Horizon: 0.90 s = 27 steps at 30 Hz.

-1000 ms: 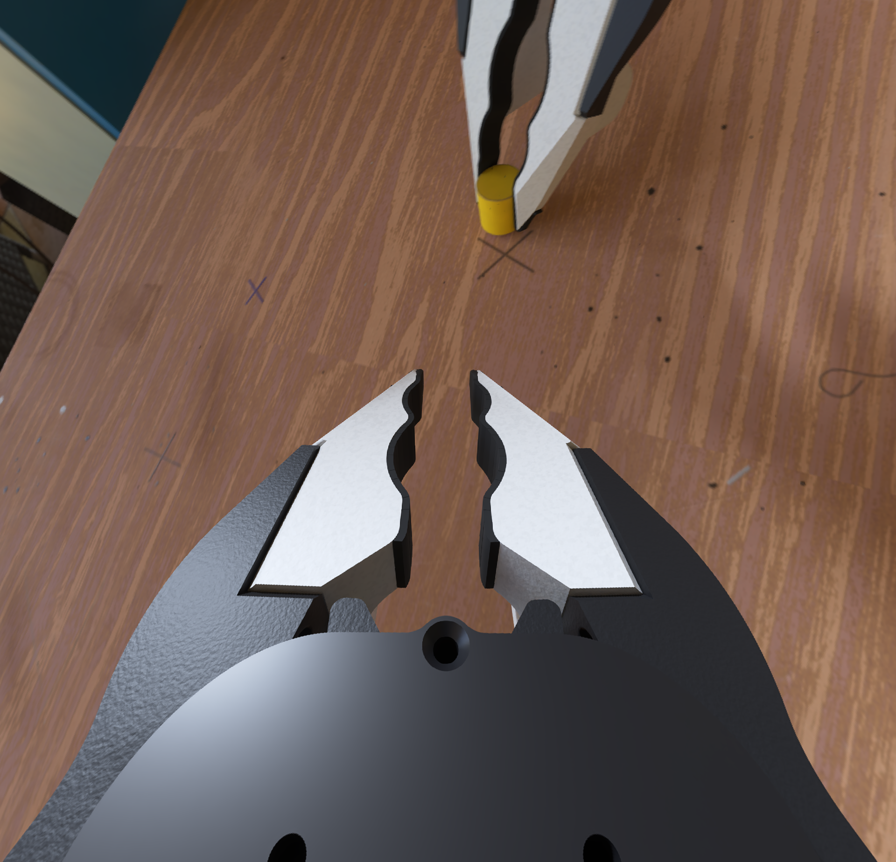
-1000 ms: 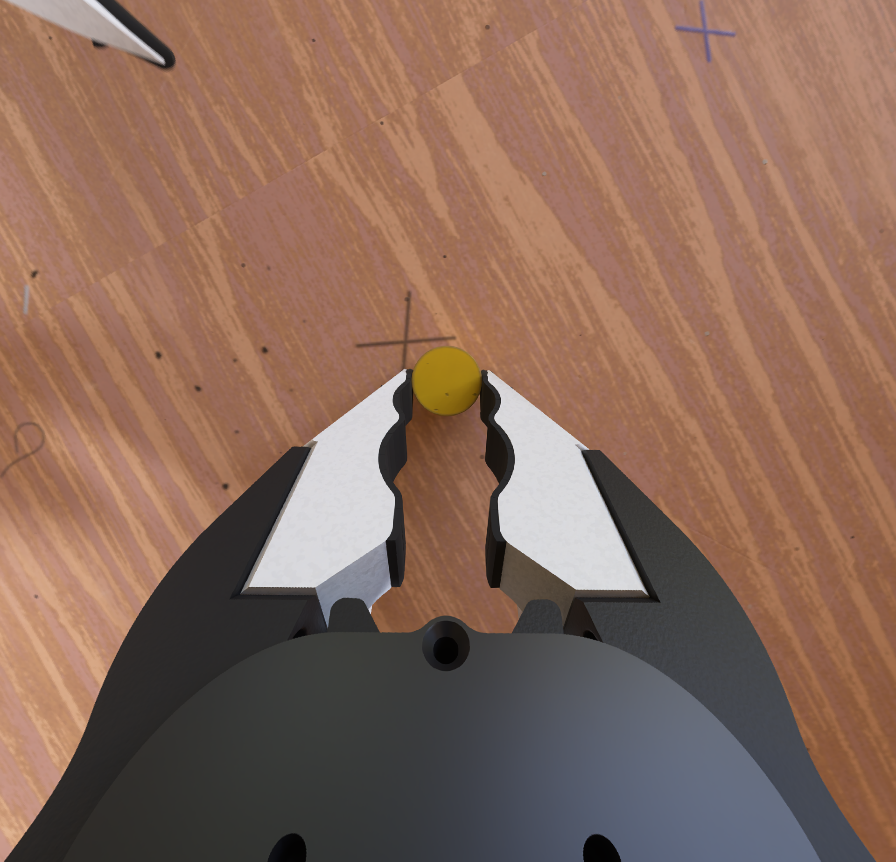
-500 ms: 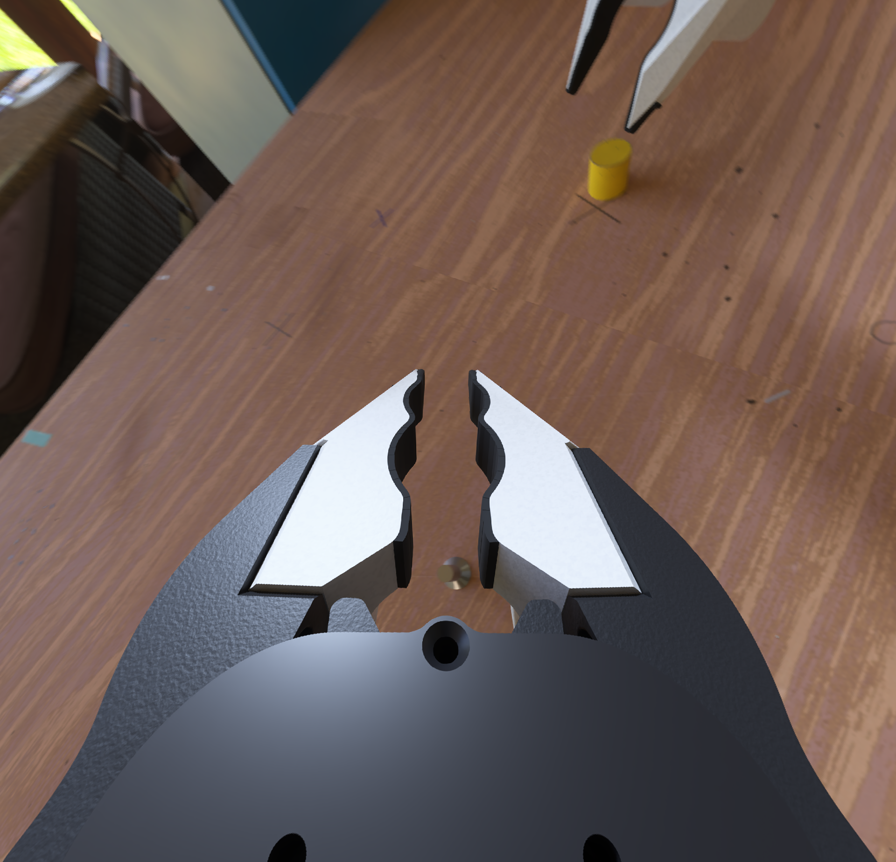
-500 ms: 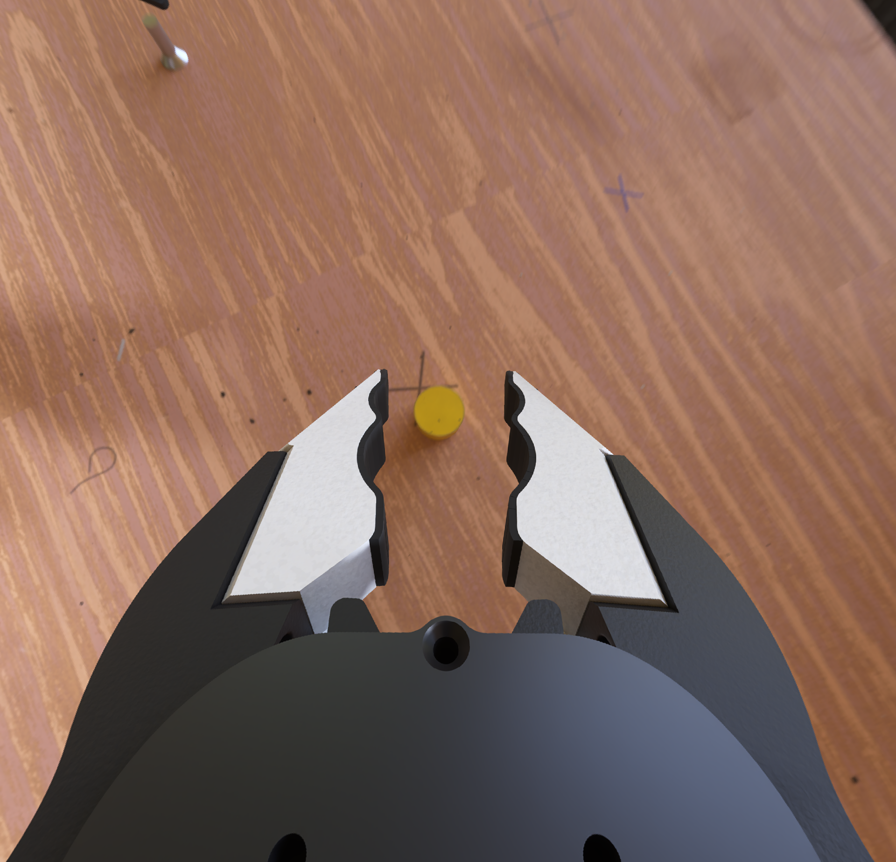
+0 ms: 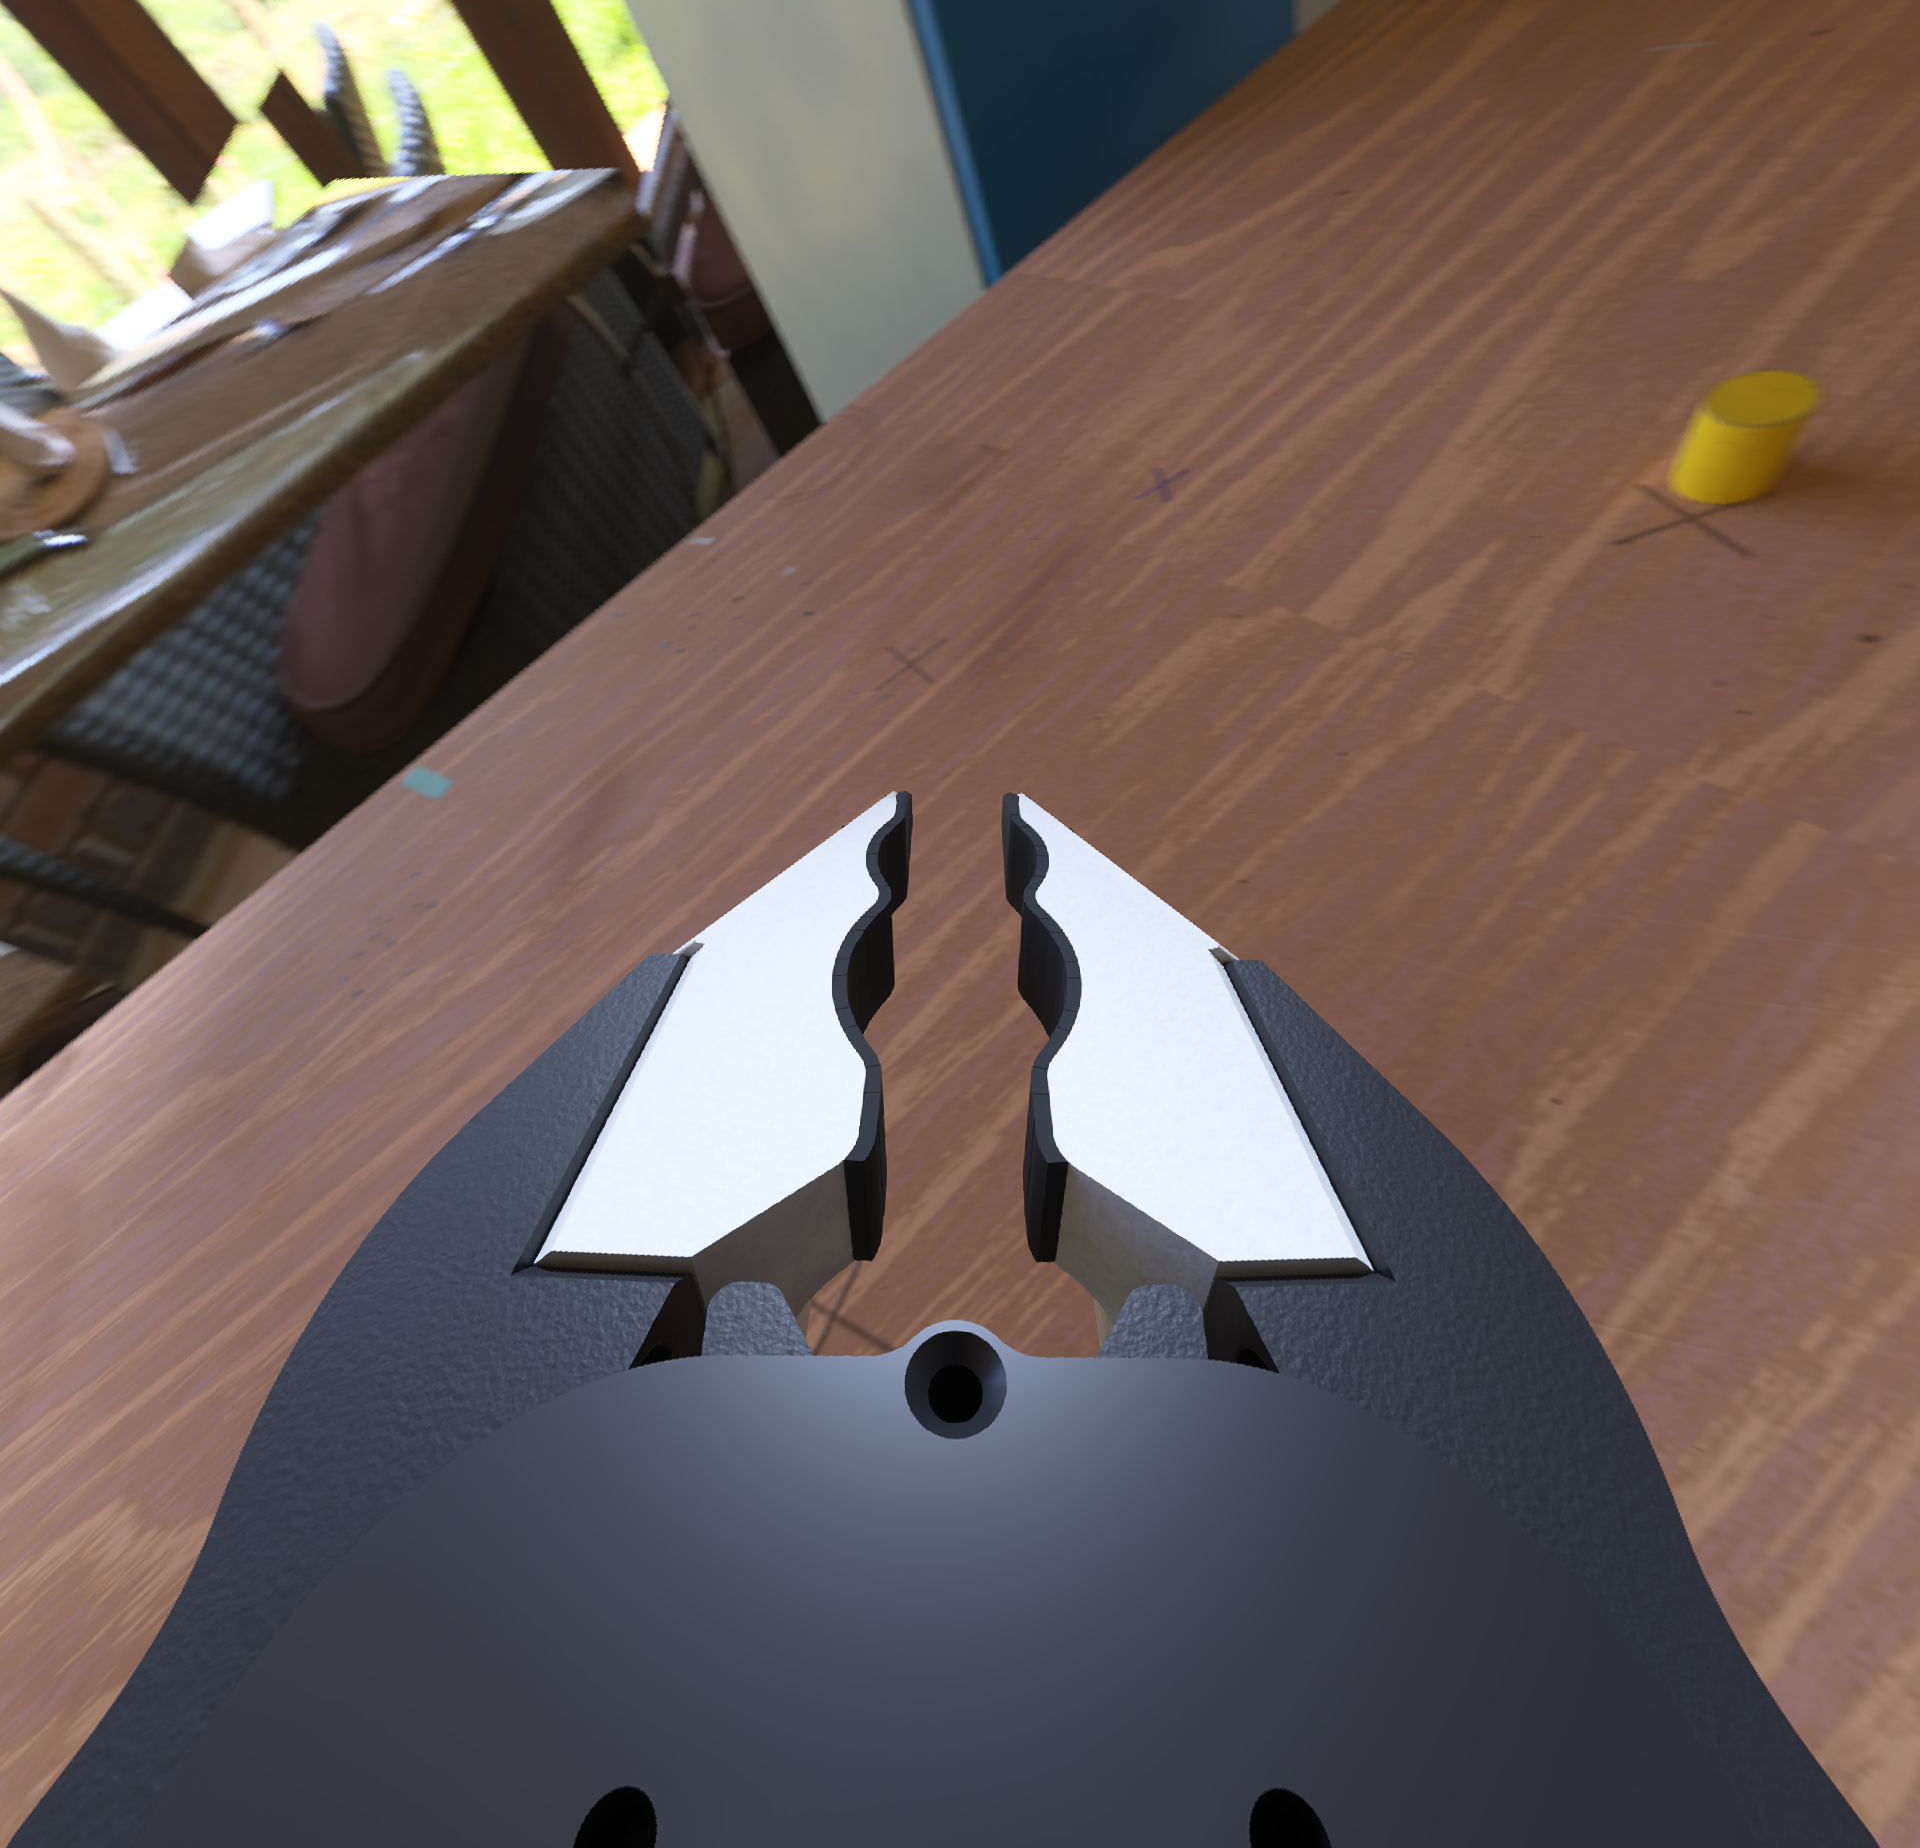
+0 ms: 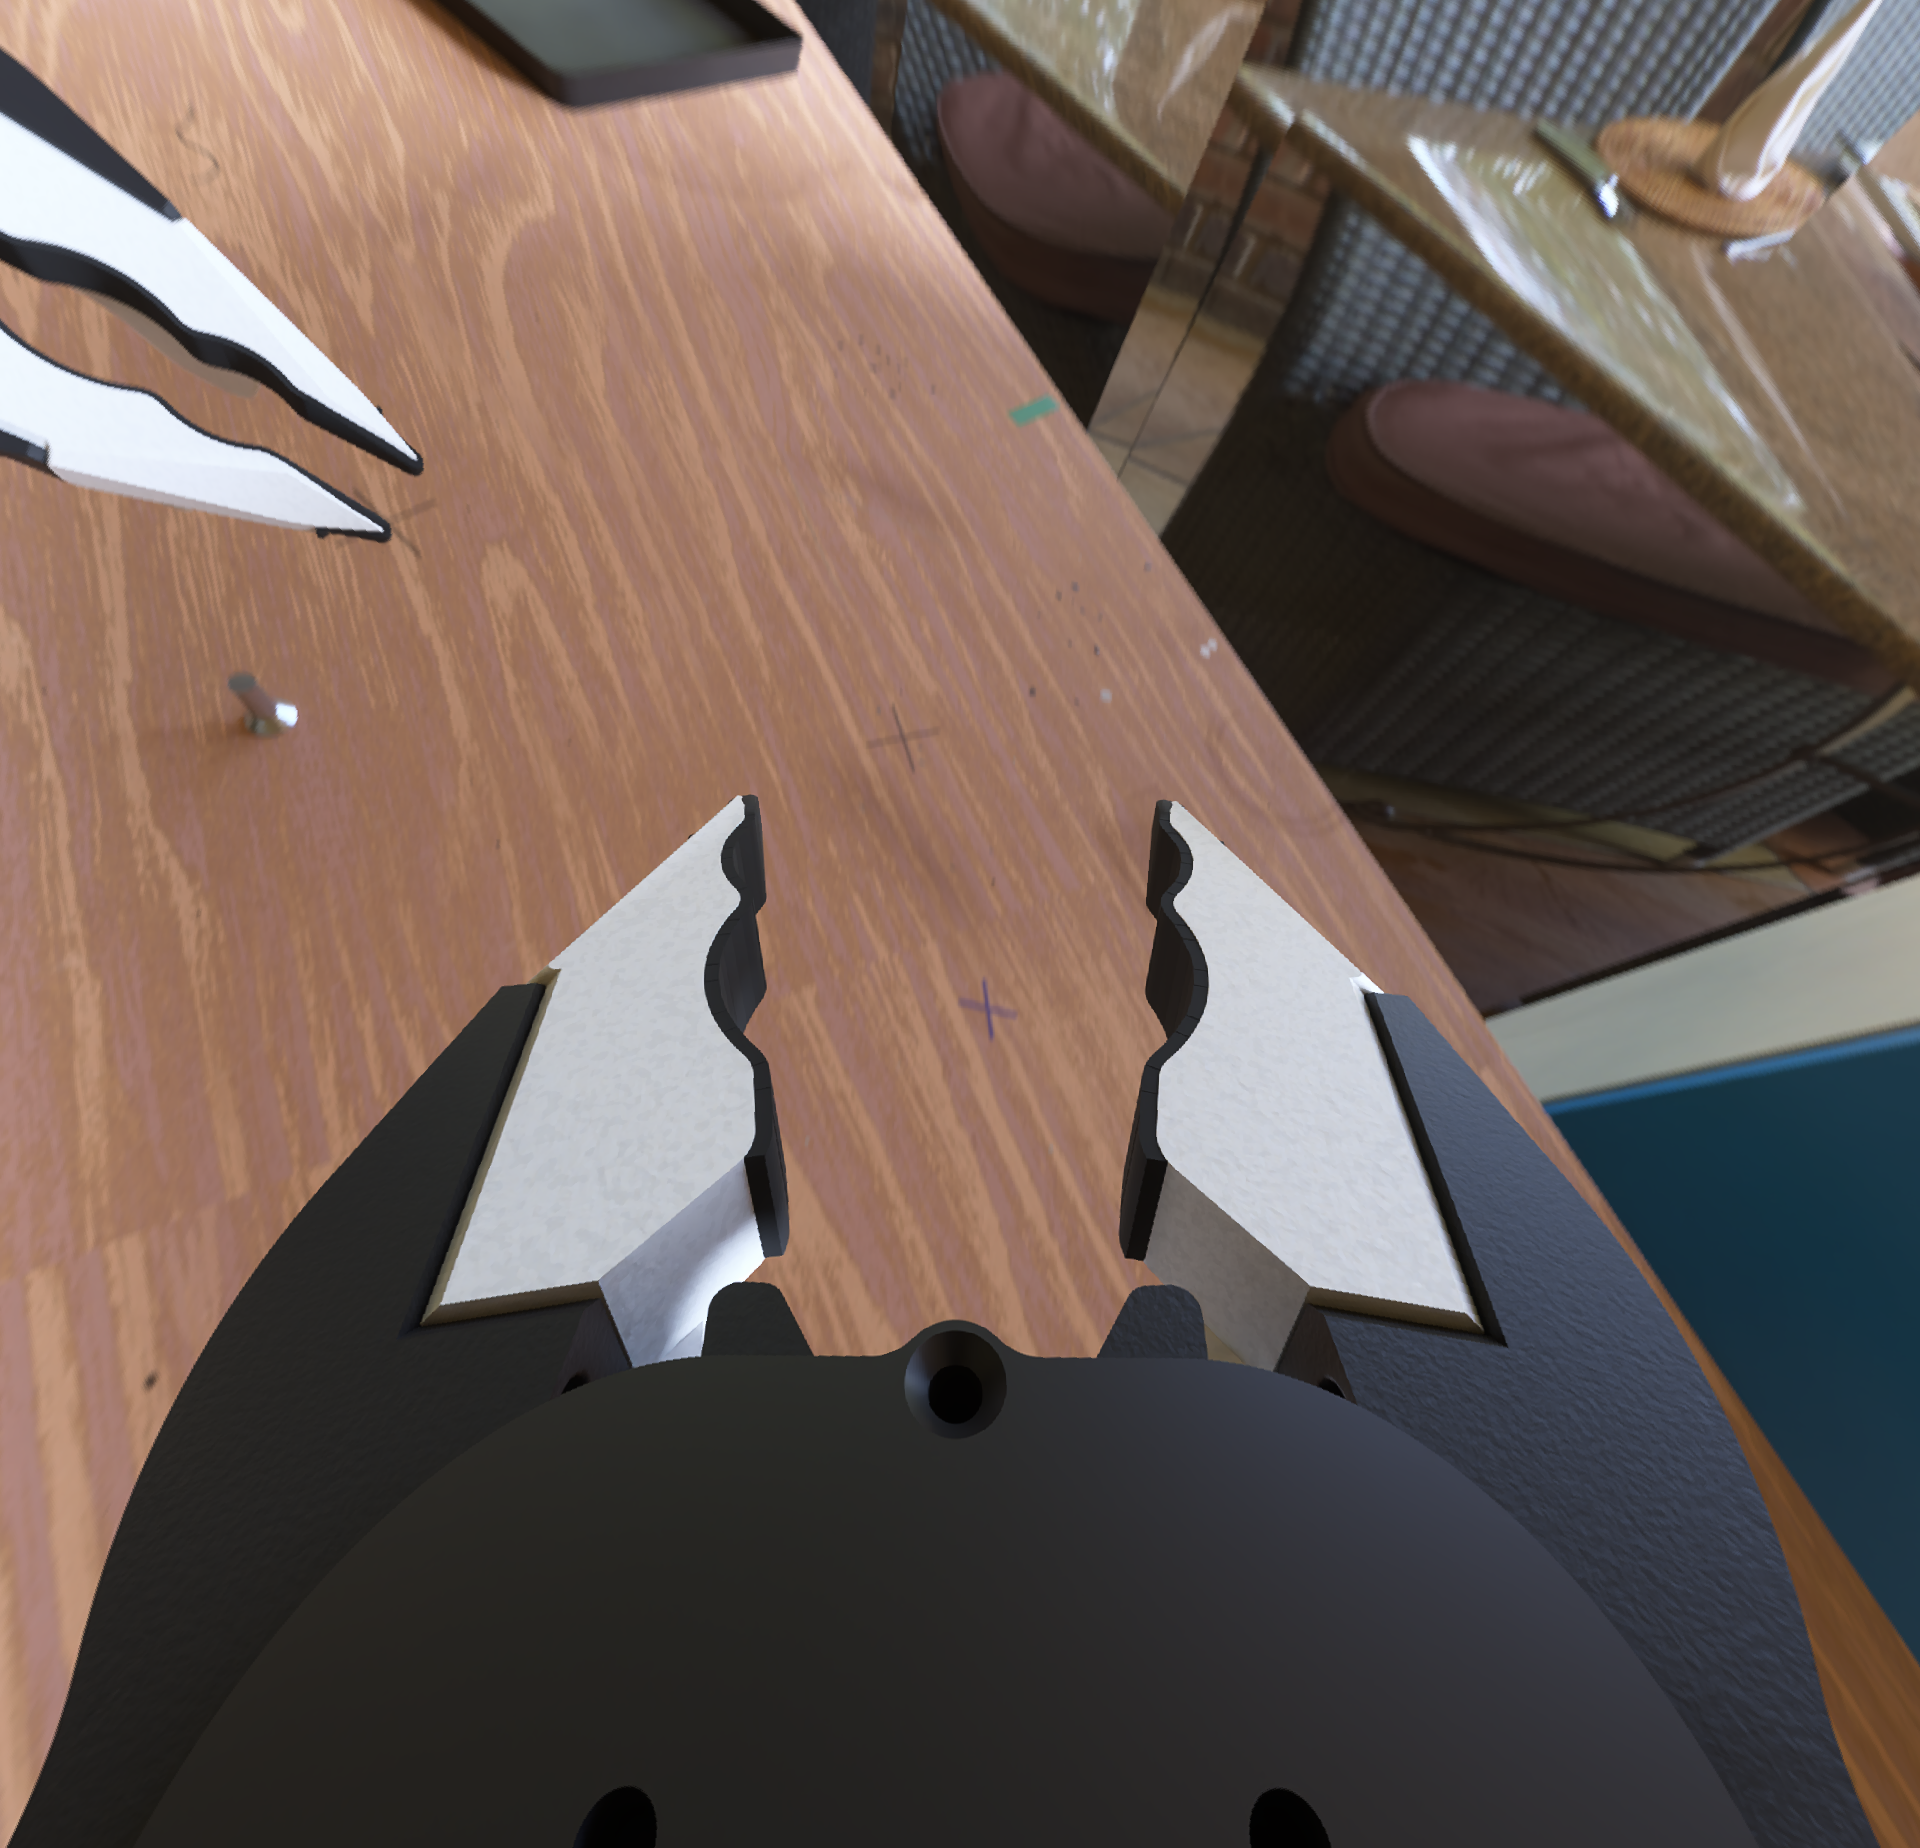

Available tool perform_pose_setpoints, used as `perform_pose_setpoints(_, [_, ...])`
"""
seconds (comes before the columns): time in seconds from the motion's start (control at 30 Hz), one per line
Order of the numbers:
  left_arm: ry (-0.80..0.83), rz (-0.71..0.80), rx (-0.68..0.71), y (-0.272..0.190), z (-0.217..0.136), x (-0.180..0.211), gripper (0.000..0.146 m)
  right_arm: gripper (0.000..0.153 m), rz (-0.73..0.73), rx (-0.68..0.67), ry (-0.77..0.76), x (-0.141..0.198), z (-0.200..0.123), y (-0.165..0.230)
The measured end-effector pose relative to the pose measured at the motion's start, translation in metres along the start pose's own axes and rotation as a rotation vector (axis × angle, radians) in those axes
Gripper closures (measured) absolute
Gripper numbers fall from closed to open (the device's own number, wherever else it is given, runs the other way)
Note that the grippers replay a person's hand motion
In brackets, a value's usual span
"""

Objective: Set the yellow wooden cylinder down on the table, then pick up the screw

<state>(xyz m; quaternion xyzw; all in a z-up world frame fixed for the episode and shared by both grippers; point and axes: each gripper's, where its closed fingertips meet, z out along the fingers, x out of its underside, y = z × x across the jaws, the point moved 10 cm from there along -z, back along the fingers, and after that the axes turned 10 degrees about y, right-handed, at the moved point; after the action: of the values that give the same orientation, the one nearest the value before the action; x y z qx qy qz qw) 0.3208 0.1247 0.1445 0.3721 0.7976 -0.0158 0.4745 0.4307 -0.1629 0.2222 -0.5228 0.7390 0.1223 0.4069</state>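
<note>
The yellow wooden cylinder (image 5: pixel 1745 437) stands upright and free on the wooden table (image 5: pixel 1351 759), at the right of the left wrist view, next to a pencilled cross. It does not show in the right wrist view. The small metal screw (image 6: pixel 260 707) lies on the table at the left of the right wrist view, hidden from the left wrist view. My left gripper (image 5: pixel 956 806) is empty, its jaws a narrow gap apart; it also shows in the right wrist view (image 6: pixel 400 497), above and beyond the screw. My right gripper (image 6: pixel 954 806) is wide open and empty.
A shallow black tray (image 6: pixel 582 11) lies at the far end of the table. The table edge (image 6: pixel 1195 593) runs diagonally on the right, with wicker seats and another table beyond. In the left wrist view the table edge (image 5: pixel 520 728) runs on the left.
My right gripper let go of the cylinder, opened wider and drew back and away, so the cylinder left its view. My left gripper swung left; the screw no longer shows under it.
</note>
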Motion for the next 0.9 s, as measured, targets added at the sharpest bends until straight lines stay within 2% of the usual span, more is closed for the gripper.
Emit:
perform_pose_setpoints(0.13, [0.013,-0.041,-0.110,0.017,-0.004,0.006,0.133,0.080,-0.012,-0.010,-0.059,-0.008,0.020,-0.006])
perform_pose_setpoints(0.23, [0.014,-0.100,-0.112,0.025,-0.002,0.013,0.133,0.083,0.003,-0.100,-0.061,-0.001,0.038,-0.001])
perform_pose_setpoints(0.47, [0.027,-0.114,-0.084,0.023,0.004,0.017,0.132,0.077,-0.043,-0.330,0.160,0.028,0.082,0.020])
perform_pose_setpoints(0.63, [0.059,-0.101,-0.072,0.021,0.008,0.020,0.132,0.075,-0.093,-0.402,0.242,0.036,0.101,0.039])
perform_pose_setpoints(0.8, [0.083,-0.092,-0.087,0.023,0.004,0.020,0.132,0.078,-0.160,-0.411,0.280,0.040,0.117,0.050])
perform_pose_setpoints(0.9, [0.105,-0.108,-0.101,0.029,-0.005,0.019,0.130,0.086,-0.170,-0.403,0.286,0.043,0.116,0.043])
